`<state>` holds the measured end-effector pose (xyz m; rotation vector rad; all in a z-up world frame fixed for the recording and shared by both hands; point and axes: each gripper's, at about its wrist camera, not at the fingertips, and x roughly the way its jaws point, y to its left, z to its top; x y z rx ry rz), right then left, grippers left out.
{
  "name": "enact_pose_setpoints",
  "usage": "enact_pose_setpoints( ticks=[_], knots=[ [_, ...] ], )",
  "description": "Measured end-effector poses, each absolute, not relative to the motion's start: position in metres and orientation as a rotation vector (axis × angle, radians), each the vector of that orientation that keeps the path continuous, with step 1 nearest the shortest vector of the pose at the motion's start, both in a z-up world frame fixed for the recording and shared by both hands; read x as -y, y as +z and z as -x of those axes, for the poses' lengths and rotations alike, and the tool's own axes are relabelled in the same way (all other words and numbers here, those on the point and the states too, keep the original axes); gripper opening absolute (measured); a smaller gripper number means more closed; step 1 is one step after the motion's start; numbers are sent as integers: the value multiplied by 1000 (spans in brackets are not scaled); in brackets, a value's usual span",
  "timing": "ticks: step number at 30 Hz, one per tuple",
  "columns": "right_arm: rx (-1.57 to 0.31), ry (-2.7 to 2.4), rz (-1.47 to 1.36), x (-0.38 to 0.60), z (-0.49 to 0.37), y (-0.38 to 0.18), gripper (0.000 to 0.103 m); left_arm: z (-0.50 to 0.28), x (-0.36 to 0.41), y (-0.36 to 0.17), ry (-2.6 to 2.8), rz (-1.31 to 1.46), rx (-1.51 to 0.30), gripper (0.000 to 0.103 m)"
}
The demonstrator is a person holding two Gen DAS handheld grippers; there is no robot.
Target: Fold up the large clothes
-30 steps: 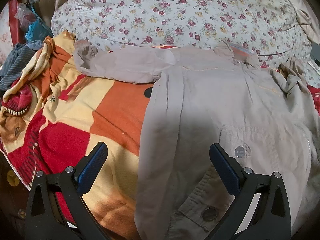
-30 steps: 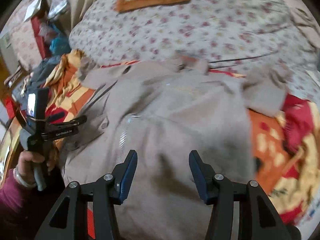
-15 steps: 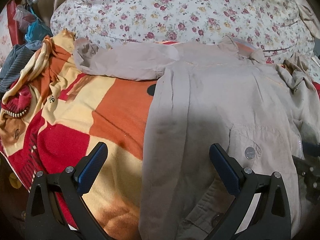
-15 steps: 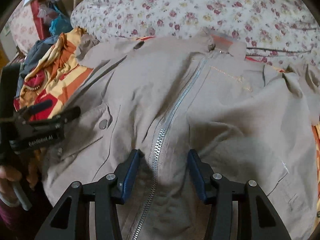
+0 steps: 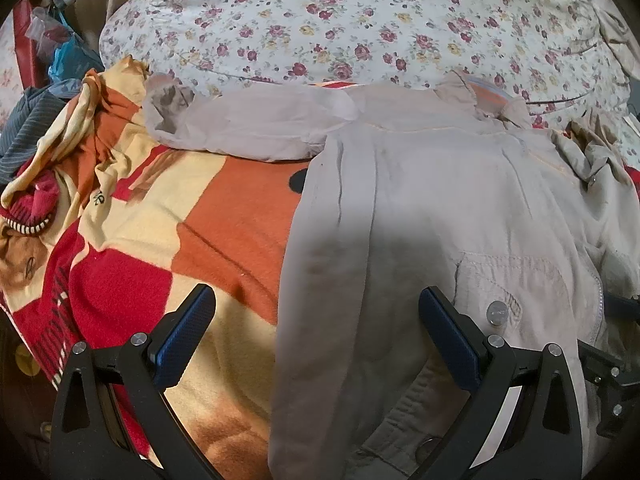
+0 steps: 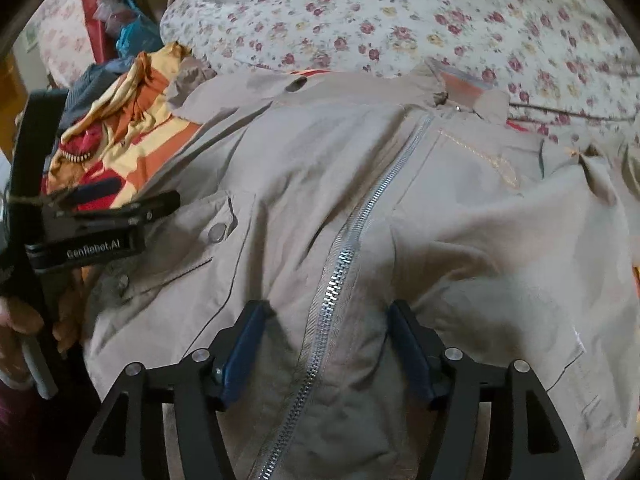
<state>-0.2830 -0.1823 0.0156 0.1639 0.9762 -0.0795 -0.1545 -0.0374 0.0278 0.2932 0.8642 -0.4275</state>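
Right hand-held gripper point(image 6: 328, 344) jaws apart, straddling zipper point(image 6: 344, 256) | left hand-held gripper point(image 5: 316, 328) wide apart, empty | beige jacket point(image 5: 460, 216) spread on bed's blanket point(image 5: 160, 232) | advice: pinch hem edges, fold evenly.

The beige jacket point(image 5: 460, 208) runs off the lower edge in both wrist views, so its hem cannot be seen, and its far sleeve point(image 6: 608, 184) is cut by the right edge of the right wrist view. The jacket covers the middle of the checked blanket point(image 5: 224, 216), whose near edge drops out of sight at the lower left, and the heap of things point(image 5: 52, 60) past the blanket's left corner is too cramped and dim to name. In the right wrist view the flowered quilt point(image 6: 460, 20) is blurred, and the hand point(image 6: 24, 320) holding the left gripper point(image 6: 92, 236) is cut off at the left edge.
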Motion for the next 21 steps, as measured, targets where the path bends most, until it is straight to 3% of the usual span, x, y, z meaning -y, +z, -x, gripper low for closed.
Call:
enact_pose_setpoints(
  ticks=[10, 21],
  knots=[
    [-898, -100, -238, 187, 292, 49, 63, 154, 34, 31, -429, -269, -854, 102],
    [-887, -133, -285, 193, 291, 43, 66, 153, 32, 32, -429, -265, -849, 102]
  ],
)
